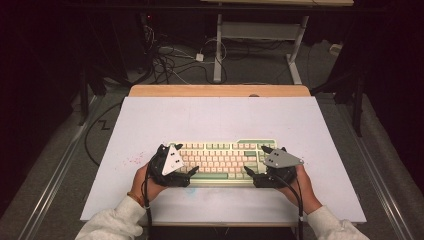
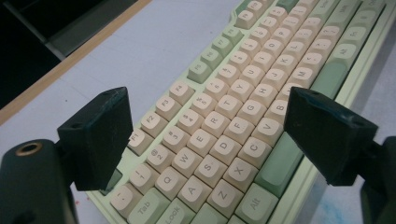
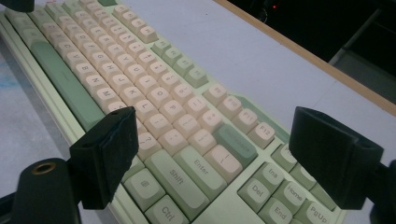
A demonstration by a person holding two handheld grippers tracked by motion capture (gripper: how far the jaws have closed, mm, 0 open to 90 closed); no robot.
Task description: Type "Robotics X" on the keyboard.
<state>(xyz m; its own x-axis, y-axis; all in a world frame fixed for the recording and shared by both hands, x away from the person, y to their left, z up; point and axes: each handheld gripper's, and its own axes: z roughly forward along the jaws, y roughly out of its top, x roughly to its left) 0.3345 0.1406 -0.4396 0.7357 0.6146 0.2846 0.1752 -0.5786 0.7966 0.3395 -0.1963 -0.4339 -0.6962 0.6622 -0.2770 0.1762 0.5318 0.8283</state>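
Note:
A keyboard with cream and green keys in a pale green case lies flat on the white board, near its front. My left gripper is at the keyboard's left end and stands open. In the left gripper view the black jaws straddle the key rows, one at the far edge by the function keys, one at the near edge by the space bar. My right gripper is open at the right end. There its jaws straddle the keyboard above the Enter and Shift keys.
The white board covers a wooden table whose far edge shows beyond it. Faint red specks mark the board left of the keyboard. Cables and a desk frame lie on the floor behind.

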